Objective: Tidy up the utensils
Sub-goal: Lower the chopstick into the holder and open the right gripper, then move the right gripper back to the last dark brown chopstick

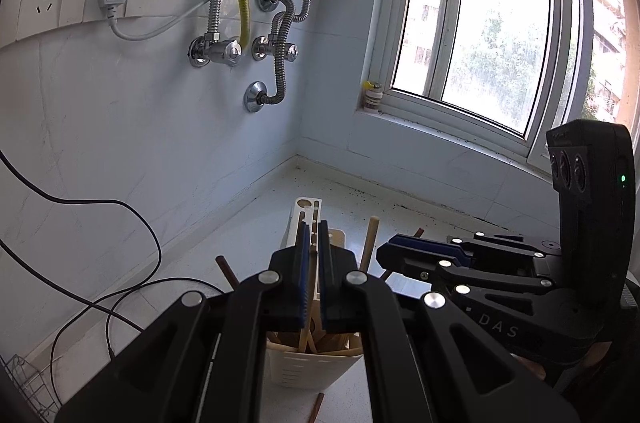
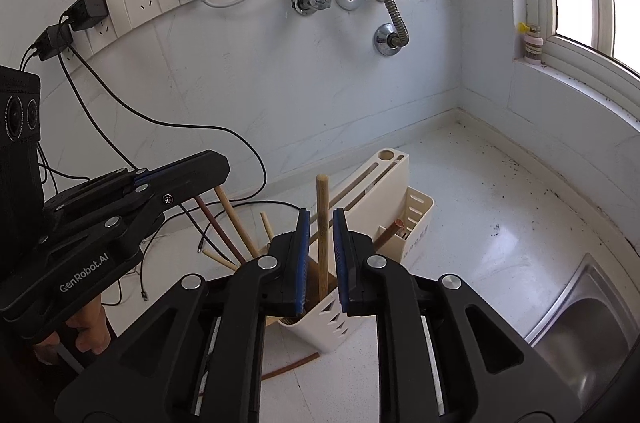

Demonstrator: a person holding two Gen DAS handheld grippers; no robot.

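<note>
Wooden stick (image 2: 322,219) stands between right gripper (image 2: 321,255) jaws, narrow, untouched

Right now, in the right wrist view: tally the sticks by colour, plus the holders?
Pale wooden sticks: 4
Dark brown sticks: 3
White holders: 2, the slotted cup and the knife block with its side basket
Total: 9

Bright daylight from the blown-out window (image 1: 480,23), sharp focus, strong fisheye bending, dark vignetted corners.
</note>
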